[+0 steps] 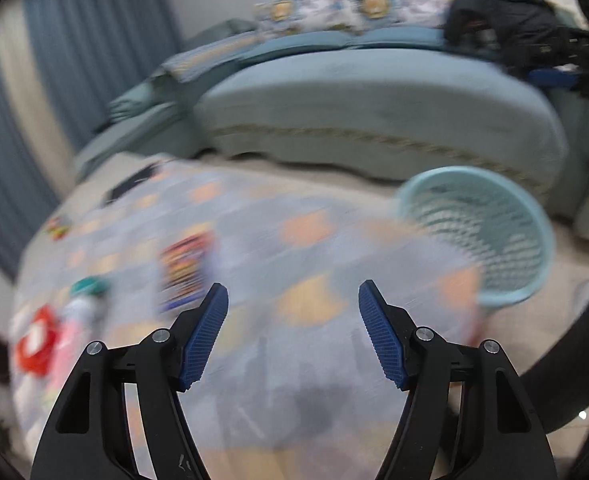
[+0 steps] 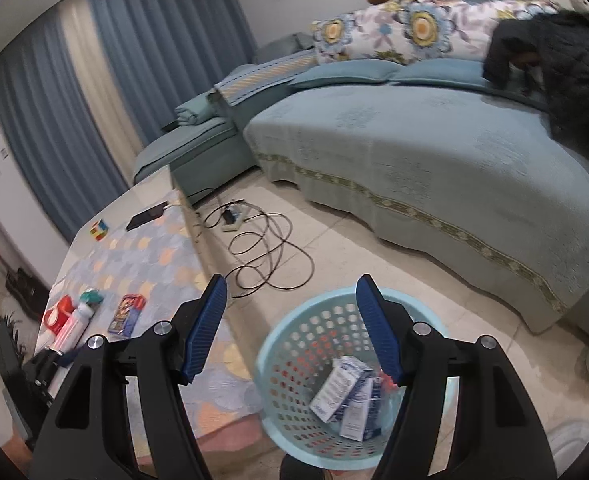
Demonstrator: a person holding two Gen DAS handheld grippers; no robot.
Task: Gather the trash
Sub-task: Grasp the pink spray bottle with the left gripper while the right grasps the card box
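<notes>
A light blue perforated basket (image 2: 294,332) stands on the floor beside the table; white-and-blue cartons (image 2: 344,394) lie inside it. My right gripper (image 2: 290,328) is open and empty, hovering above the basket. On the table (image 2: 142,256) lie a colourful small box (image 2: 126,314), a white bottle with a green cap (image 2: 82,310) and a red-and-white package (image 2: 56,312). My left gripper (image 1: 294,336) is open and empty above the table; the view is blurred. It shows the box (image 1: 184,268), the bottle (image 1: 84,300), the red package (image 1: 36,344) and the basket (image 1: 494,232) to the right.
A blue sofa (image 2: 434,152) with a black jacket (image 2: 566,68) fills the far side. A power strip with looped black cables (image 2: 262,248) lies on the floor. A phone (image 2: 146,216) and a puzzle cube (image 2: 99,230) lie at the table's far end.
</notes>
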